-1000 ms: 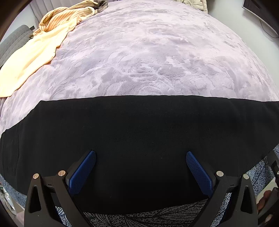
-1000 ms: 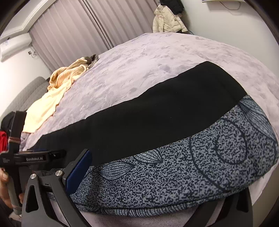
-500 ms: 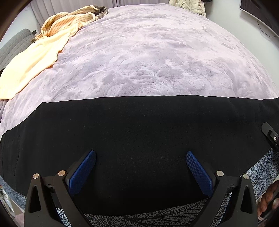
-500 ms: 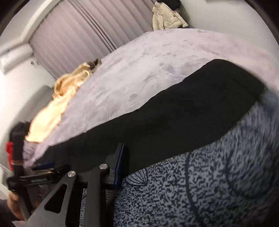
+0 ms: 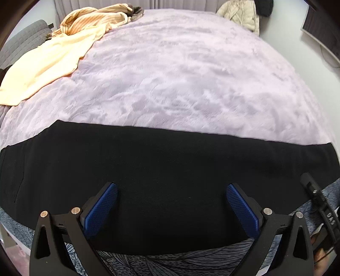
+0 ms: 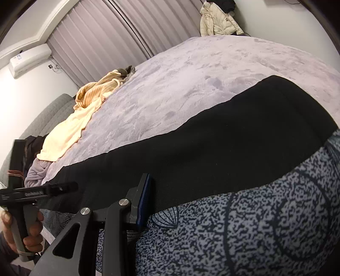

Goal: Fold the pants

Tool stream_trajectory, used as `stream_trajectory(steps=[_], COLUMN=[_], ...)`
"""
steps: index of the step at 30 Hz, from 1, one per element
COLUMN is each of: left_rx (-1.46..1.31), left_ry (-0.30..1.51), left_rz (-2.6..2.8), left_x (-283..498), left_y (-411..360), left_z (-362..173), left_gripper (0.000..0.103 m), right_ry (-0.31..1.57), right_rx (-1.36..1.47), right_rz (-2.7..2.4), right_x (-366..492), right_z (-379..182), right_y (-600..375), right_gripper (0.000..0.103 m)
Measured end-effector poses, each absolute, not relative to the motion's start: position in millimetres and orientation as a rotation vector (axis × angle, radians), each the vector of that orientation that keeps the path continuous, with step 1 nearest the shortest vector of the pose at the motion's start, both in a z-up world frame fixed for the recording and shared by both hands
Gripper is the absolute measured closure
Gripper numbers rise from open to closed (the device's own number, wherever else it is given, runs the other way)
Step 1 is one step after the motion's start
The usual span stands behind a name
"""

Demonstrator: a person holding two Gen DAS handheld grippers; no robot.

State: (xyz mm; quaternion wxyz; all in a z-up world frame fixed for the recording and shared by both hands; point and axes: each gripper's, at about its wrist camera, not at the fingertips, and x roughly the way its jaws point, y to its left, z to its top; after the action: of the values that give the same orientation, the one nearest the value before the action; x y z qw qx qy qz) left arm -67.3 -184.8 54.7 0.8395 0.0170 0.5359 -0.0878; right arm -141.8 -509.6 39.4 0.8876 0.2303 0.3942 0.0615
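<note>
- Since the earlier frames the right claw [image 6: 180, 191] has sunk closer to the cloth. Its jaws have just been closing, from wide apart to a narrow gap, and its visible blue pad [image 6: 144, 201] now sits far nearer the frame's centre.
- That pad presses against the near edge of the black pants [image 5: 170, 161], where they meet a grey patterned cloth [image 6: 244, 229]. Both fabrics lie in the gap, and the patterned one fills the lower right of the right wrist view.
- So the right claw is clenched on the pants' near edge (its other finger is hidden behind the patterned cloth).
- The left claw [image 5: 171, 186] is released, with both blue pads spread wide at the bottom of its own view. The pants fill the space between and beyond them. I cannot tell whether the tips touch the fabric.
- In the left view the pants stretch as a dark band across the lower half, edge to edge, on the lavender bed [image 5: 191, 74]. Their far edge runs through the middle of the frame.
- The patterned cloth shows again along the bottom of that view, below the pants.
- At the lower left of the right view, a hand [image 6: 19, 231] grips the left claw's handle.
- A pale yellow garment [image 5: 46, 63] and a striped one [image 5: 91, 19] lie in the upper left, well apart from the pants.
</note>
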Motion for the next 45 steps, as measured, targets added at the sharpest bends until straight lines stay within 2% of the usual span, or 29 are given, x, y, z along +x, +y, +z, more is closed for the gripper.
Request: stream_trajectory(steps=[3,5,9,12,14,17,19,23,24,25,27,28,33,38,40,45], left_rx=[0.124,0.167,0.111,0.165,0.174,0.168,0.098,0.171,0.186,0.193,0.174,0.16,0.215,0.192,0.062,-0.111], left_ry=[1.094,1.146,1.097,1.114,1.184,1.173,1.166,1.15,1.141,1.149,1.192,1.203,1.154,1.162,1.176,1.069], left_rz=[-0.168,-0.166,-0.227,-0.195,-0.168,-0.196,-0.244,-0.197,-0.188,-0.179,-0.19,-0.207,-0.237,-0.295,-0.348,-0.228], left_x=[-69.1,-61.1,-53.5,-37.1,-28.1,-47.4,-61.3,-62.9,-65.5,-69.0,-78.7,-86.6,-107.3,-102.1,-98.2,-79.6], left_y=[-199.4,-207.3,-215.0,-234.4,-235.9,-230.1,-222.0,-232.0,-235.2,-234.9,-230.0,-225.6,-225.5,-219.1,-191.5,-91.9], left_z=[50.8,29.6,56.2,54.6,29.0,38.9,45.9,17.8,18.8,23.1,31.8,35.1,28.4,35.0,49.8,76.2], left_gripper=[0.0,0.0,0.0,0.0,0.0,0.0,0.0,0.0,0.0,0.0,0.0,0.0,0.0,0.0,0.0,0.0], right_ry=[0.843,0.851,0.855,0.874,0.884,0.899,0.878,0.855,0.872,0.883,0.891,0.885,0.91,0.854,0.802,0.7], right_rx=[0.444,0.435,0.438,0.429,0.406,0.312,0.329,0.443,0.431,0.403,0.319,0.3,0.406,0.275,0.172,-0.085], right_rz=[0.101,0.088,0.082,0.08,0.084,0.07,0.07,0.057,0.044,0.029,-0.014,-0.021,-0.034,-0.097,-0.111,-0.096], right_x=[-139.2,-138.3,-137.2,-132.6,-129.8,-129.1,-133.3,-132.8,-130.8,-129.7,-133.6,-137.4,-137.5,-138.7,-143.8,-150.4], right_z=[43.7,44.2,43.2,44.2,45.4,49.4,52.2,50.4,52.7,56.2,65.3,69.2,53.5,83.9,106.2,145.7], right_y=[-504.7,-502.2,-500.0,-495.9,-489.3,-473.3,-474.3,-485.2,-482.6,-478.3,-471.0,-470.6,-488.5,-460.6,-439.9,-369.2], right_gripper=[0.067,0.067,0.062,0.052,0.037,0.029,0.025,0.025,0.027,0.042,0.061,0.064,0.065,0.085,0.086,0.088])
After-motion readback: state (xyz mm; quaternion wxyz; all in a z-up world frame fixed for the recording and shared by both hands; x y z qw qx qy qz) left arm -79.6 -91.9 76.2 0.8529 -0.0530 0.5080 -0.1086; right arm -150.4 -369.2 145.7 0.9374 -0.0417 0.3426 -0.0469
